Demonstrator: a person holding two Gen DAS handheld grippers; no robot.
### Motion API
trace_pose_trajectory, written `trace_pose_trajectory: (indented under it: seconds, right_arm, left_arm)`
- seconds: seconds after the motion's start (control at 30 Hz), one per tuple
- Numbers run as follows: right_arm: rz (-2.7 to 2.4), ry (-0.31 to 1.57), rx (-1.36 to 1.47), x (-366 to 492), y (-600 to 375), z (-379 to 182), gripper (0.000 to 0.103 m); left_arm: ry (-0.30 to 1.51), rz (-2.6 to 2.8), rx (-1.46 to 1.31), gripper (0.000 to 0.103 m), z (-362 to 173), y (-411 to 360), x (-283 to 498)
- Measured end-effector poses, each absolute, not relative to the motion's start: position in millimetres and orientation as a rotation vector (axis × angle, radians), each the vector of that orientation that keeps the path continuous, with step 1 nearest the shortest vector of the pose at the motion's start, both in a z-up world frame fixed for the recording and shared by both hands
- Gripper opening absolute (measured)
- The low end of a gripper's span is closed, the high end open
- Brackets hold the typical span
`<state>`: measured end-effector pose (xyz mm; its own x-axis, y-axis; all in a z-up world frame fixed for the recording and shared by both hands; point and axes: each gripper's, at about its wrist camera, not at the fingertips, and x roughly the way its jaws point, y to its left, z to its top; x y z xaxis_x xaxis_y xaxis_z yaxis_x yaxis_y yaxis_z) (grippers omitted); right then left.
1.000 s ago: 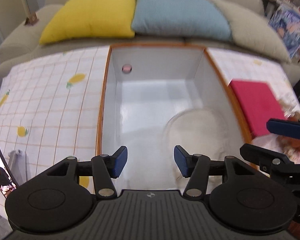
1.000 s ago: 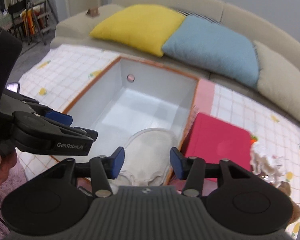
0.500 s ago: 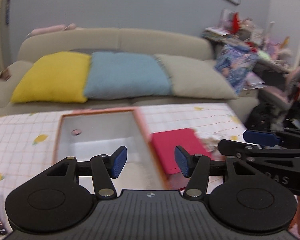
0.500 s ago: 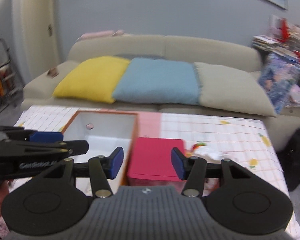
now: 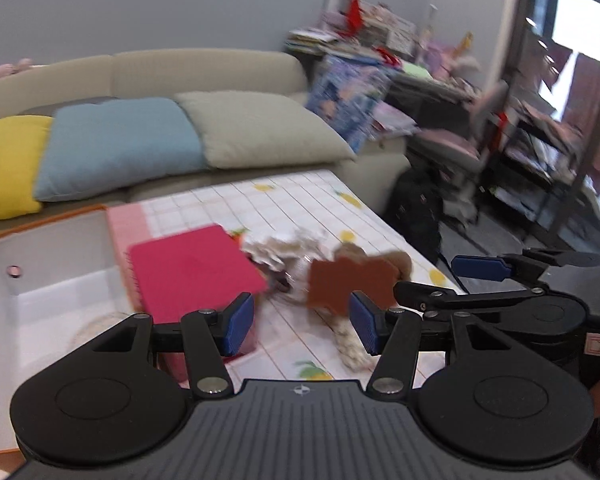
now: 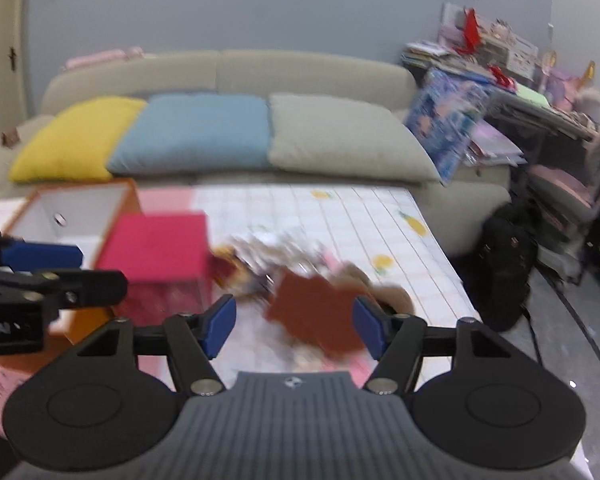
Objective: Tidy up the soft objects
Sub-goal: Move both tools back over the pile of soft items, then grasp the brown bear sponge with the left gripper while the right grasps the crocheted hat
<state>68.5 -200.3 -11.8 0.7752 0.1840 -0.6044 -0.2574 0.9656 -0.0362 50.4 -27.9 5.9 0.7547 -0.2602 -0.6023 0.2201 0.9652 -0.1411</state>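
1. Two tools angle downward, jaws spread and empty: left tool (image 5: 302, 328), and right tool (image 6: 296, 330), just widened.
2. Brown soft toy (image 6: 320, 316) lies on the tabletop (image 6: 364, 220) near its right edge, beside the red box (image 6: 156, 246).

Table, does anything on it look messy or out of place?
Yes. A jumbled pile of soft things, with a brown piece on top, lies loose on the table right of the pink box, outside the white bin.

Bright, motion-blurred, fisheye-warped edges.
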Motion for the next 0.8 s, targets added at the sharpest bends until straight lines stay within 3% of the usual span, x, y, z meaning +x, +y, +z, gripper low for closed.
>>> trace_pose_trajectory:
  seconds: [0.5, 0.7, 0.8]
  right_arm:
    - [0.174, 0.863, -0.123, 104, -238, -72, 0.069]
    - [0.105, 0.874, 0.009, 136, -257, -79, 0.06]
    - [0.068, 0.9, 0.021, 150, -258, -87, 0.057]
  left_arm:
    - [0.757, -0.411, 0.148, 0.064, -38, -78, 93]
    - [0.719, -0.43, 0.336, 0.07, -51, -102, 109]
    - [0.681, -0.463, 0.483, 0.078, -58, -117, 115]
